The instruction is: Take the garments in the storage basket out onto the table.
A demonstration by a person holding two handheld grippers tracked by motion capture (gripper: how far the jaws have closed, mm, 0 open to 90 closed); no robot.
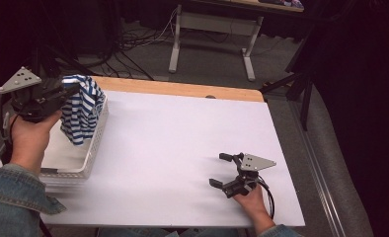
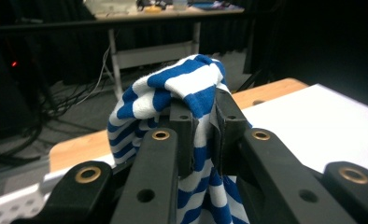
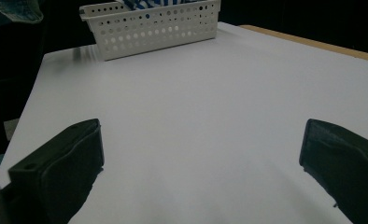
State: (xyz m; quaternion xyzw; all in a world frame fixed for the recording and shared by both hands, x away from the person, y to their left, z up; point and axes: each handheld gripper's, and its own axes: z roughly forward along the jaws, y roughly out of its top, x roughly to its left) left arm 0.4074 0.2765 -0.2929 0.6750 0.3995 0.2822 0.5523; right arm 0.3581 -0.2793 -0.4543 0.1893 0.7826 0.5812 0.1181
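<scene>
A blue-and-white striped cloth (image 1: pixel 82 108) hangs over the white perforated basket (image 1: pixel 95 143) at the table's left edge. My left gripper (image 1: pixel 73 90) is shut on the cloth's upper fold and holds it above the basket. In the left gripper view the cloth (image 2: pixel 173 88) bunches between the two black jaws and drapes down behind them. My right gripper (image 1: pixel 222 169) rests low over the white table top at the right front, open, with nothing between its fingers. The right gripper view shows the basket (image 3: pixel 149 29) far off with striped cloth (image 3: pixel 147 3) above its rim.
The white sheet (image 1: pixel 182 143) covers most of the wooden table (image 1: pixel 182 89). A desk frame with metal legs (image 1: pixel 212 34) and loose cables (image 1: pixel 133 44) stand on the floor behind. A dark stand (image 1: pixel 301 84) is at the table's right rear corner.
</scene>
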